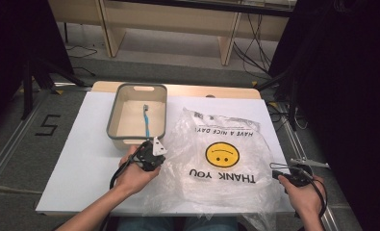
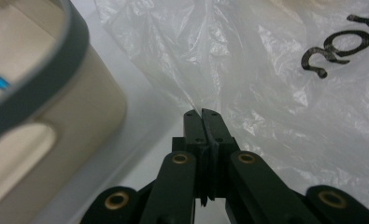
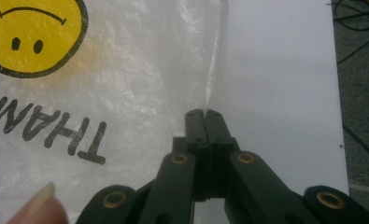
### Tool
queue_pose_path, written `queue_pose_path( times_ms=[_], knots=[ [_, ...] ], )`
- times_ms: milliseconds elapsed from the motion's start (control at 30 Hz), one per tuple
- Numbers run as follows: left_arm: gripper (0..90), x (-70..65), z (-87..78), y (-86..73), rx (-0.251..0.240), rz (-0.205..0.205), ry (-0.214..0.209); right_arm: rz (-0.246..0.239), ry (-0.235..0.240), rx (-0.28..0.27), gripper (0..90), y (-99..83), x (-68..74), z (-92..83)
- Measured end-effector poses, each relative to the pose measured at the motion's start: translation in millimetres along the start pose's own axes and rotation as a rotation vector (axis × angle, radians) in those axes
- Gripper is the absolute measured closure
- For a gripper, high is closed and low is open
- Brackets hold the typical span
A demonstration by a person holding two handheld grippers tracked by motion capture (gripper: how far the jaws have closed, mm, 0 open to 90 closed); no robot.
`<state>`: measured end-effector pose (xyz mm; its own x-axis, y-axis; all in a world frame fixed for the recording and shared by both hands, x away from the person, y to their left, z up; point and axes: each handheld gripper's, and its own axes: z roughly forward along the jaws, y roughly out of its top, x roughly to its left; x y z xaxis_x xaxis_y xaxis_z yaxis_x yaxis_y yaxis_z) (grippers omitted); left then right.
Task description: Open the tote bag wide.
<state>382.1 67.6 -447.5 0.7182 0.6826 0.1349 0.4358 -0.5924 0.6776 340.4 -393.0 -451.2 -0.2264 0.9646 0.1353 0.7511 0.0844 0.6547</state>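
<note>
A clear plastic bag (image 1: 226, 137) with a yellow smiley face and "THANK YOU" printed on it lies crumpled on the white table (image 1: 91, 154). My left gripper (image 1: 161, 160) is at the bag's left edge, and in the left gripper view its jaws (image 2: 202, 112) are shut with the film (image 2: 266, 84) pinched between the tips. At the bag's right edge, my right gripper (image 1: 274, 173) is shut on the film (image 3: 126, 93) too; a taut fold runs up from its tips (image 3: 204, 112).
A grey-rimmed beige bin (image 1: 111, 137) stands just left of the bag, near my left gripper, its rim (image 2: 72, 46) close by. A thin blue item (image 1: 146, 120) lies inside it. Cables and black stands surround the table on the floor.
</note>
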Motion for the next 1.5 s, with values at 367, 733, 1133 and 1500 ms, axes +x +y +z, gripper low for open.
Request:
queue_pose_path(
  times_ms=[367, 733, 1133, 1500],
  knots=[
    [89.7, 13.3, 7.9, 25.4, -0.050, -0.038, 0.067, 0.004, -0.026, -0.071, 90.0, 5.2, 3.0, -2.3],
    [89.6, 20.5, 16.0, 54.4, -0.095, -0.021, 0.146, 0.011, -0.040, -0.096, 90.0, 8.9, 5.6, -1.5],
    [89.6, 26.9, 32.0, 73.5, -0.125, -0.019, 0.172, 0.010, -0.041, -0.081, 90.0, 8.0, 6.1, 1.3],
    [89.5, 34.9, 34.1, 88.9, -0.139, -0.007, 0.222, -0.015, -0.032, -0.036, 90.0, 6.0, 9.6, 4.4]
  ],
)
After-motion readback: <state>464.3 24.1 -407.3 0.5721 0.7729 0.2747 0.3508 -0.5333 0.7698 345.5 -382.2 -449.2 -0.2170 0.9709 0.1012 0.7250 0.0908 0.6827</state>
